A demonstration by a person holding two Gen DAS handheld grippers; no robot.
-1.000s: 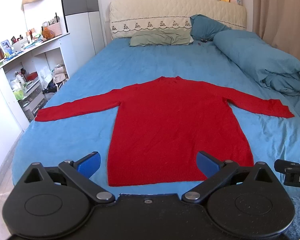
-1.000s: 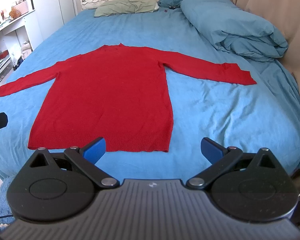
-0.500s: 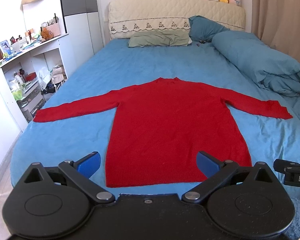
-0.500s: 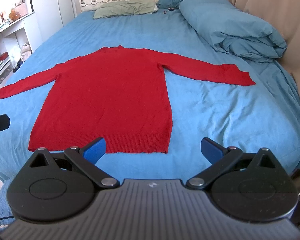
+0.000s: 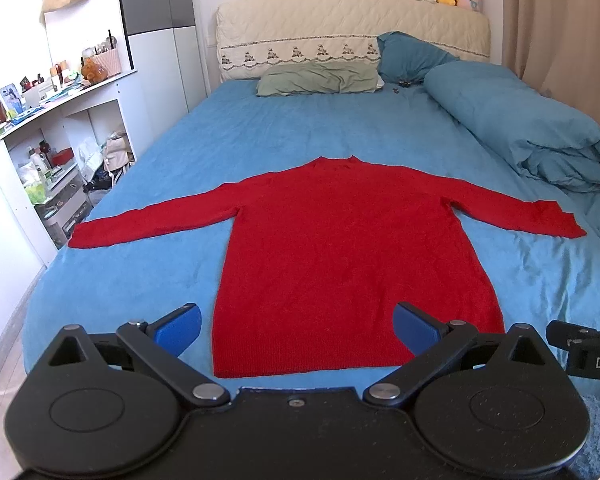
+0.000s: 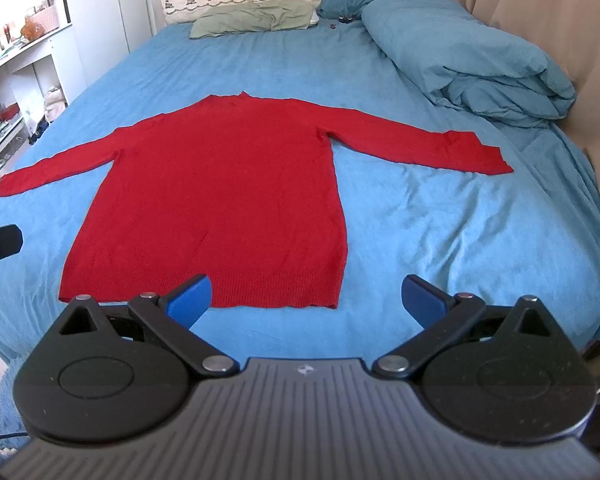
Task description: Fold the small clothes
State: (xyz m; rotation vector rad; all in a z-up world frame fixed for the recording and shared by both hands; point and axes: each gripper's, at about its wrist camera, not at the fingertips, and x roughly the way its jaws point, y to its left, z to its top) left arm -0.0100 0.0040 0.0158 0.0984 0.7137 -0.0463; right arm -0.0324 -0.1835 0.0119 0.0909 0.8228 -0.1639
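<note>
while sweater lies flat, both grippers' fingers spread wide.

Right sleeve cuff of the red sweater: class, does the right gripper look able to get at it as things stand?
Probably yes. The right gripper is open and empty, and the cuff of the red sweater lies flat on bare sheet, clear of the folded duvet.

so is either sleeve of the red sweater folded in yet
No, both sleeves of the red sweater lie spread straight out on the blue bedsheet.
</note>
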